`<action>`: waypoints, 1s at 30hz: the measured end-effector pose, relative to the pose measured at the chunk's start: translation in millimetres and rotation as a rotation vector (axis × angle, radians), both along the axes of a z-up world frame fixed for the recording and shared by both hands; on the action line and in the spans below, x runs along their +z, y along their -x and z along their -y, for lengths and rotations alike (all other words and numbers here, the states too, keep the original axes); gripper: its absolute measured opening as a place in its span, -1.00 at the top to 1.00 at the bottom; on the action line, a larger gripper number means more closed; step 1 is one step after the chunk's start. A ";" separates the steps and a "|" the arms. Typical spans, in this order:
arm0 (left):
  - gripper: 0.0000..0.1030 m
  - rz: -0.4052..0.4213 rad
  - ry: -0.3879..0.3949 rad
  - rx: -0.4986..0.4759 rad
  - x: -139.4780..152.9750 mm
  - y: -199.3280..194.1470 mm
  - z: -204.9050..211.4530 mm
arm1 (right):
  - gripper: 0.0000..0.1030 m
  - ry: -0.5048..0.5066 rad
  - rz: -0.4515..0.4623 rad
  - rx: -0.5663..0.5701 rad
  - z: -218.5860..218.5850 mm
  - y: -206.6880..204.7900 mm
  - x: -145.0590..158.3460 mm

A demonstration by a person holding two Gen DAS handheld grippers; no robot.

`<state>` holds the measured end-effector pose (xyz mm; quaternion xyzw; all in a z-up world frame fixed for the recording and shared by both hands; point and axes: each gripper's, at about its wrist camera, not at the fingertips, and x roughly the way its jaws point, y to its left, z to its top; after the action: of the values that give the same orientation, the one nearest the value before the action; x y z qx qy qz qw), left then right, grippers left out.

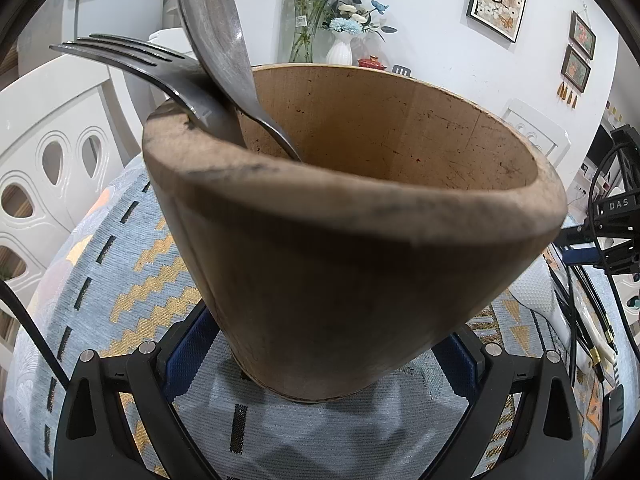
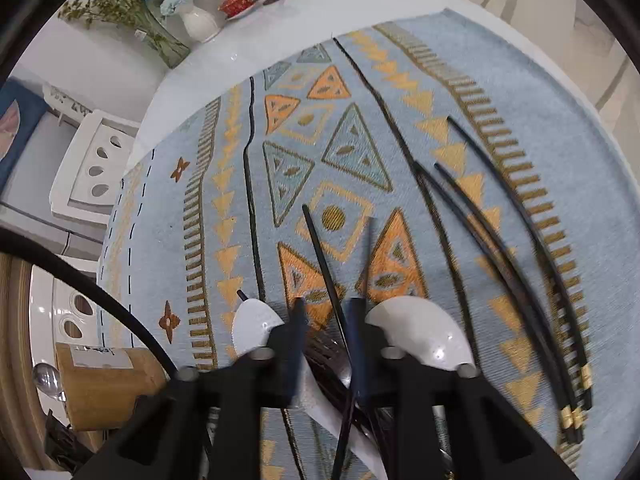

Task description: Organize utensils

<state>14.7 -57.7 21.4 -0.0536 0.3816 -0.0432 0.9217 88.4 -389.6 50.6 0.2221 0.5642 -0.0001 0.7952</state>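
A brown wooden holder point(image 1: 352, 264) fills the left wrist view, with a metal fork point(image 1: 132, 60) and a metal spoon point(image 1: 216, 28) leaning out over its left rim. My left gripper point(image 1: 326, 350) is shut on the holder's lower part, a blue pad against each side. In the right wrist view my right gripper point(image 2: 328, 308) points down at the cloth, jaws a little apart. A black chopstick point(image 2: 320, 248) runs between the jaws, and neither pad presses it. A second, blurred chopstick point(image 2: 370, 240) sits beside the right finger. The holder point(image 2: 100, 384) shows at lower left.
Several black chopsticks with gold ends point(image 2: 520, 276) lie on the patterned blue cloth point(image 2: 224, 152) to the right. Two white ceramic spoons point(image 2: 420, 332) and metal forks point(image 2: 324, 350) lie under my right gripper. Vases of flowers point(image 2: 192, 16) stand at the far table edge, with white chairs point(image 1: 52, 152) on the left.
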 end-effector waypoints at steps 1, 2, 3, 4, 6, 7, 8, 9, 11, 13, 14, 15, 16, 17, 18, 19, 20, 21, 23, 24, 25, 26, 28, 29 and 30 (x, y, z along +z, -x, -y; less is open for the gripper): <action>-0.92 0.000 0.000 0.000 0.0 0.0 0.0 | 0.20 0.009 0.009 -0.004 1.6 0.4 1.0; -0.92 0.000 0.000 0.000 0.0 0.0 -0.2 | 0.20 0.028 0.013 -0.008 2.7 0.2 1.3; -0.92 0.000 0.000 0.000 0.0 0.0 -0.1 | 0.20 0.044 0.009 -0.013 4.0 -0.1 0.9; -0.92 0.000 0.000 0.000 0.1 -0.1 0.0 | 0.20 0.047 0.006 -0.014 5.2 0.2 0.3; -0.92 0.000 0.000 0.000 -0.2 0.1 -0.7 | 0.20 0.031 0.004 -0.020 9.2 1.6 -0.6; -0.92 0.000 0.000 0.000 0.1 -0.1 0.1 | 0.20 0.031 0.008 -0.026 11.1 3.4 0.5; -0.92 -0.001 0.000 0.000 0.1 -0.1 0.0 | 0.20 0.034 0.018 -0.028 12.9 5.4 2.6; -0.92 -0.001 0.000 0.000 0.1 -0.1 0.0 | 0.20 0.038 0.027 -0.028 14.2 7.2 4.8; -0.92 -0.001 0.000 0.000 -0.3 0.0 -0.6 | 0.20 0.041 0.039 -0.024 16.3 9.8 9.6; -0.92 -0.002 0.000 0.000 -0.3 -0.1 -0.5 | 0.20 0.043 0.045 -0.027 19.3 11.8 11.8; -0.92 -0.002 -0.001 0.000 -0.8 0.0 -1.0 | 0.20 0.045 0.050 -0.036 22.0 13.6 12.4; -0.92 -0.002 -0.001 0.000 -0.7 -0.1 -0.9 | 0.20 0.052 0.052 -0.048 24.5 15.3 12.0; -0.92 -0.003 -0.001 0.000 -1.1 0.1 -1.8 | 0.20 0.059 0.050 -0.062 27.5 16.9 10.6; -0.92 -0.002 -0.001 0.000 -0.7 -0.2 -0.9 | 0.20 0.065 0.038 -0.081 31.5 17.7 6.7; -0.92 -0.002 -0.001 0.000 -0.6 -0.2 -0.9 | 0.20 0.066 0.024 -0.095 34.2 19.0 2.6; -0.92 -0.002 -0.001 0.000 -0.6 -0.2 -0.8 | 0.20 0.064 0.014 -0.102 36.1 18.3 -1.0; -0.92 -0.003 -0.001 0.000 -0.7 -0.2 -1.0 | 0.20 0.059 0.003 -0.107 38.1 17.6 -5.8; -0.92 -0.003 -0.002 0.000 -1.3 -0.4 -1.3 | 0.21 0.053 0.000 -0.109 39.2 16.5 -9.6; -0.92 -0.004 -0.003 0.000 -2.0 -0.4 -1.8 | 0.33 0.060 -0.003 -0.105 38.8 14.0 -17.2; -0.92 -0.005 -0.003 0.000 -2.4 -0.4 -2.2 | 0.49 0.069 -0.005 -0.098 36.8 12.4 -20.3; -0.92 -0.006 -0.003 0.000 -3.0 -0.1 -3.0 | 0.66 0.099 0.005 -0.090 33.9 10.9 -22.3; -0.92 -0.006 -0.003 0.000 -3.2 -0.4 -2.4 | 0.75 0.125 0.023 -0.077 31.2 9.9 -21.6; -0.92 -0.007 -0.004 0.000 -3.5 0.1 -3.2 | 0.86 0.149 0.050 -0.066 29.0 11.4 -17.5; -0.92 -0.007 -0.004 0.000 -3.3 -0.3 -2.8 | 0.87 0.152 0.072 -0.061 27.7 13.7 -12.6; -0.92 -0.007 -0.003 0.000 -3.0 -0.5 -2.3 | 0.89 0.148 0.089 -0.057 27.0 16.1 -7.4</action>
<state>15.3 -55.4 18.4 -0.0523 0.3847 -0.0422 0.9206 72.3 -416.6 43.2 0.1783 0.5203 -0.0548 0.8334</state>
